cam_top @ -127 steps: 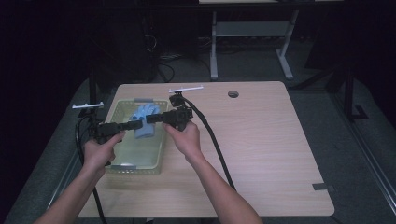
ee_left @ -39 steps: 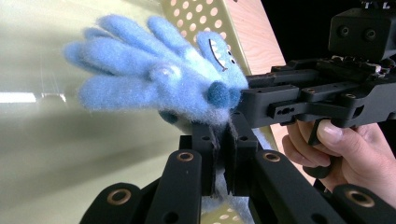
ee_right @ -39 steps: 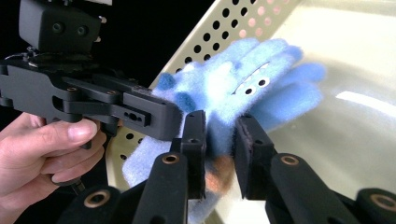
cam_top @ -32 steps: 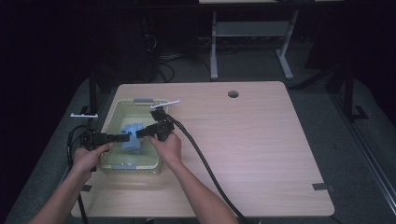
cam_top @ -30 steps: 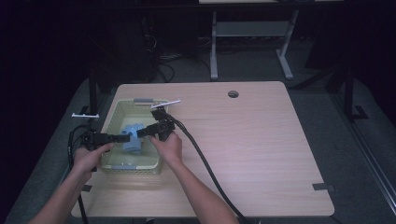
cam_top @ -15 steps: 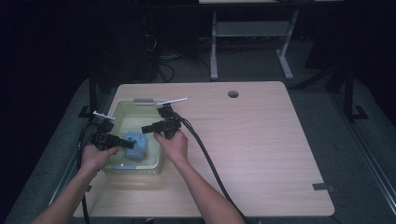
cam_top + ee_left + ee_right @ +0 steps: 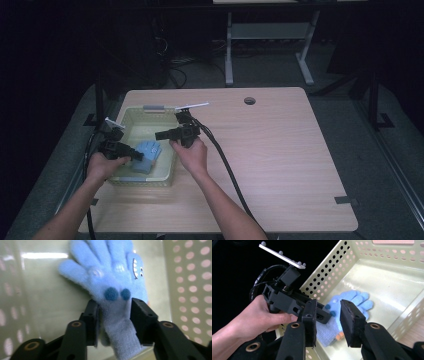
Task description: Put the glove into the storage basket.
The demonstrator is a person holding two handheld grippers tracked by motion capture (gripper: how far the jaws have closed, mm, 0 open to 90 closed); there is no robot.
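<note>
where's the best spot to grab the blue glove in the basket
Grip the cuff of the glove, coming from the basket's near end. The glove lies flat with fingers pointing away, and the cuff is a narrow band that fits between the jaws.

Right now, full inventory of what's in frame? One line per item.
Glove: 1, light blue with dark blue dots and a toothy face, lying flat on the basket floor, cuff between the left claw's jaws.
Basket: 1, pale yellow, perforated walls, on the table's left part.
Table: 1, light wood top with a round hole near the far edge.
Desk frame: 1, grey, on the dark floor beyond the table.
Left claw: 1, black, in the basket; jaws have just been opening, standing around the glove's cuff.
Right claw: 1, black, above the basket, jaws apart with nothing between.
Hands: 2, one on each claw.
</note>
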